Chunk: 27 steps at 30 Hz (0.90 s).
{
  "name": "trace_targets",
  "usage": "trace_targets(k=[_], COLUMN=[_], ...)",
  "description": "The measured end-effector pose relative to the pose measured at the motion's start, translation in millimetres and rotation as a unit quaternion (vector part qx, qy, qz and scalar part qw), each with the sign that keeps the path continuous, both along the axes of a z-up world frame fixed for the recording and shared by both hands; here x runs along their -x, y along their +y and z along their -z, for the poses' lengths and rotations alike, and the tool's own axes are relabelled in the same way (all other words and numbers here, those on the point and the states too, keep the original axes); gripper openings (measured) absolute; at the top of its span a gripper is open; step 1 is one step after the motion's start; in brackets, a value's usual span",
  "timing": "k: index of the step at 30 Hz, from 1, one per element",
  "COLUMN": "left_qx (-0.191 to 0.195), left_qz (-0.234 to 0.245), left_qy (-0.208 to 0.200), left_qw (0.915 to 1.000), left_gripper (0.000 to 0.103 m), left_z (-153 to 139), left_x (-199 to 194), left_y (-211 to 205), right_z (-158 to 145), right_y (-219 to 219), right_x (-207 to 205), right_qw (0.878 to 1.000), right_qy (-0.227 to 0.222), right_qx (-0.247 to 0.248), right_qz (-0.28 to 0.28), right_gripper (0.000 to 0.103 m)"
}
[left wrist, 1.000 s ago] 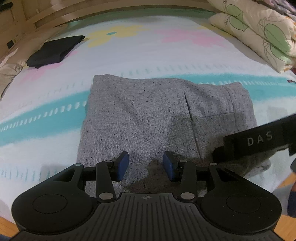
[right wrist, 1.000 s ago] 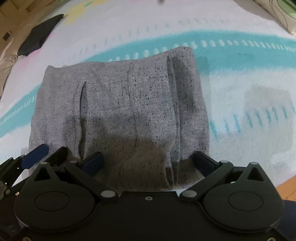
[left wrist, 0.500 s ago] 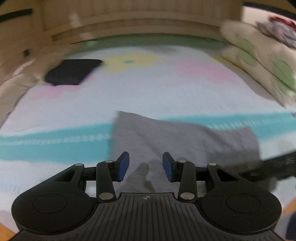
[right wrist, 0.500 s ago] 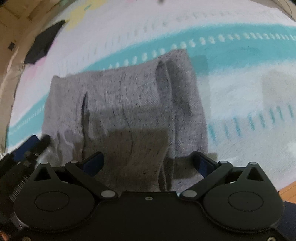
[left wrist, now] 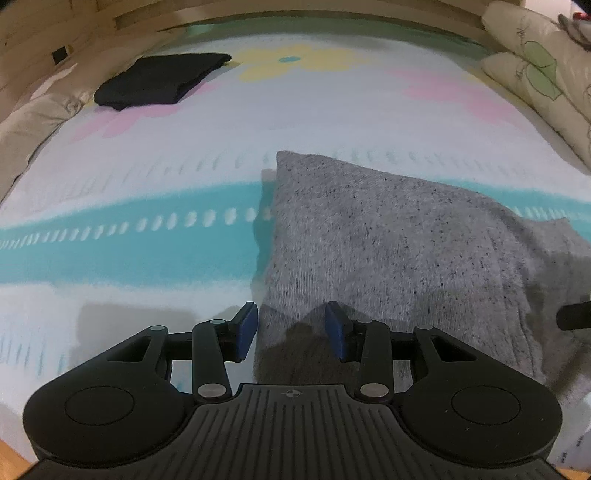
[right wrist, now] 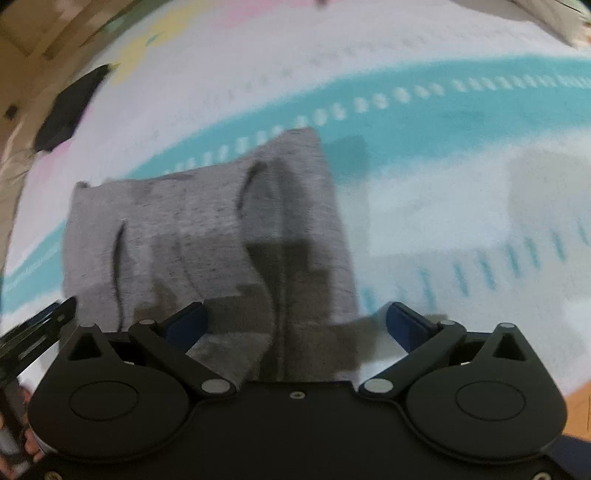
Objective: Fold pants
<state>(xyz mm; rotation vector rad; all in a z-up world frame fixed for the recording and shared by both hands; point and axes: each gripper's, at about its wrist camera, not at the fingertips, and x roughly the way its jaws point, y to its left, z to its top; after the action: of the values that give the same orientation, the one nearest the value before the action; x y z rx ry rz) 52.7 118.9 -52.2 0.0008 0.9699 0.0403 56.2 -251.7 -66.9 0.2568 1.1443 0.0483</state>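
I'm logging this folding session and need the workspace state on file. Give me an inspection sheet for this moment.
Surface: bed sheet, white with a teal band and pastel flowers.
Job's things: grey pants, folded into a compact block, lying on the sheet.
Clutter: folded dark garment near the far left corner, apart from the pants.
Grippers: left gripper open over the pants' near left edge, nothing clamped; right gripper wide open over the near right edge, nothing clamped.
Cables: nothing seen.
Surroundings: pillows stacked at far right, wooden bed frame behind.
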Motion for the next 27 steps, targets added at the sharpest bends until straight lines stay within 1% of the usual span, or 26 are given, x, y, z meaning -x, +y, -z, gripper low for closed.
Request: trace_targets(k=[2, 5, 7, 12, 15, 17, 23, 25, 27], left_qx=[0.002, 0.013, 0.027, 0.068, 0.102, 0.118, 0.131, 0.136, 0.145], left_qz=[0.004, 0.006, 0.005, 0.016, 0.011, 0.010, 0.025, 0.030, 0.033], left_qy=[-0.008, -0.006, -0.001, 0.003, 0.006, 0.008, 0.010, 0.013, 0.013], left_qw=[1.0000, 0.9999, 0.9996, 0.9976, 0.9947, 0.9929, 0.9910, 0.9902, 0.9888], left_gripper=[0.039, 0.039, 0.039, 0.039, 0.039, 0.039, 0.039, 0.039, 0.040], left_z=[1.7, 0.7, 0.9, 3.7, 4.7, 6.0, 7.1, 7.9, 8.9], left_x=[-3.3, -11.5, -13.7, -16.3, -17.3, -17.8, -18.4, -18.4, -16.7], left_y=[-0.1, 6.3, 11.1, 26.3, 37.5, 42.6, 49.2, 50.9, 54.0], right_z=[1.9, 2.3, 3.6, 3.3, 1.9, 1.8, 2.7, 3.7, 5.4], right_y=[2.4, 8.1, 12.8, 5.8, 0.8, -0.5, -4.6, -8.4, -13.8], right_x=[-2.2, -0.5, 1.0, 1.9, 5.7, 6.8, 11.8, 15.5, 19.5], right_qw=[1.000, 1.000, 0.999, 0.999, 0.998, 0.998, 0.995, 0.994, 0.992], right_qy=[-0.004, -0.011, -0.019, -0.030, -0.036, -0.040, -0.062, -0.076, -0.092], right_qx=[0.001, 0.010, 0.013, 0.000, -0.004, -0.007, -0.015, -0.024, -0.039], right_qz=[-0.002, -0.015, -0.024, -0.036, -0.049, -0.056, -0.074, -0.081, -0.077], right_gripper=[0.103, 0.103, 0.103, 0.103, 0.103, 0.103, 0.103, 0.103, 0.103])
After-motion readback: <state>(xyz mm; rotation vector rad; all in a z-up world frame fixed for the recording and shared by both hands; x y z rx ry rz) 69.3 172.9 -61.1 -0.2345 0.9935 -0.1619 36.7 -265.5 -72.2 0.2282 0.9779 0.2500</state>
